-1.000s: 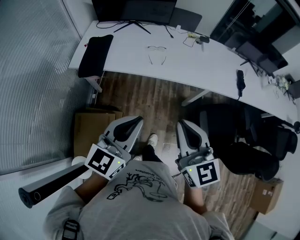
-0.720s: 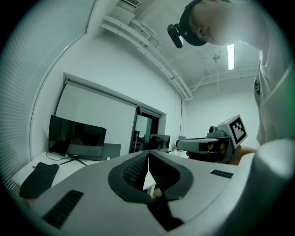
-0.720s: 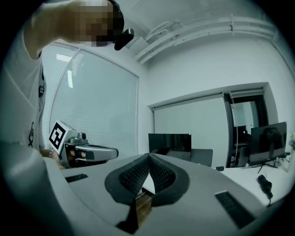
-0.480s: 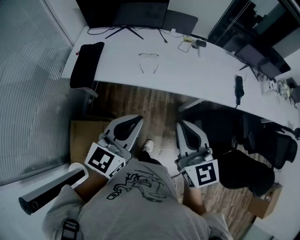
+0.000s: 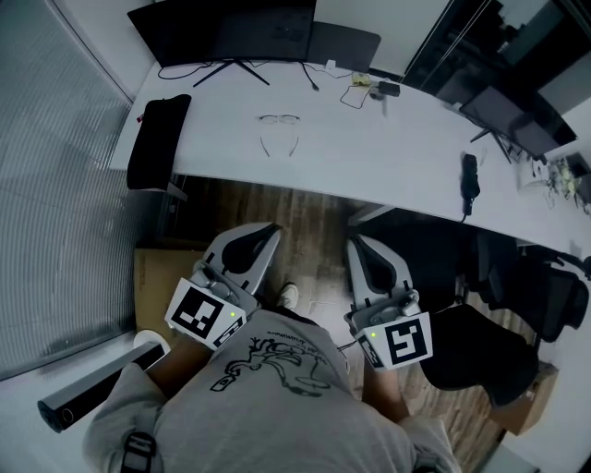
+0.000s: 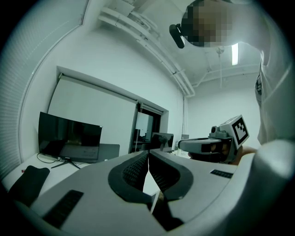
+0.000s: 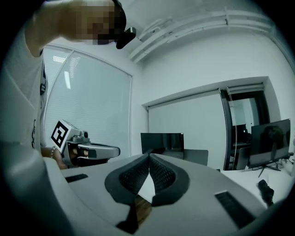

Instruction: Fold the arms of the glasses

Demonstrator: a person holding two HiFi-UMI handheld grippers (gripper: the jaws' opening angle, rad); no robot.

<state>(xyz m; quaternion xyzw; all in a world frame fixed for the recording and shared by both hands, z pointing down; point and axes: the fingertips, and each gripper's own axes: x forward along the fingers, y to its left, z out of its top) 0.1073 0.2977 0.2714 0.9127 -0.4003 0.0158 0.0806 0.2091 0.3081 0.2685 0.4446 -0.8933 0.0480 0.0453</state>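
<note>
Both empty, jaws pinched shut, left gripper (image 5: 267, 230) and right gripper (image 5: 356, 243) hang short of the desk (image 5: 388, 139), where the glasses (image 5: 280, 132) lie arms-open toward its far edge: light, thin, probably fragile, so nudge each arm gently near its tip.

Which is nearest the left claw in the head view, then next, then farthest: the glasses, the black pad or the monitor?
From the left claw:
1. Glasses, straight ahead, middle of the desk.
2. Black pad, off at the left end.
3. Monitor, along the far edge.
</note>
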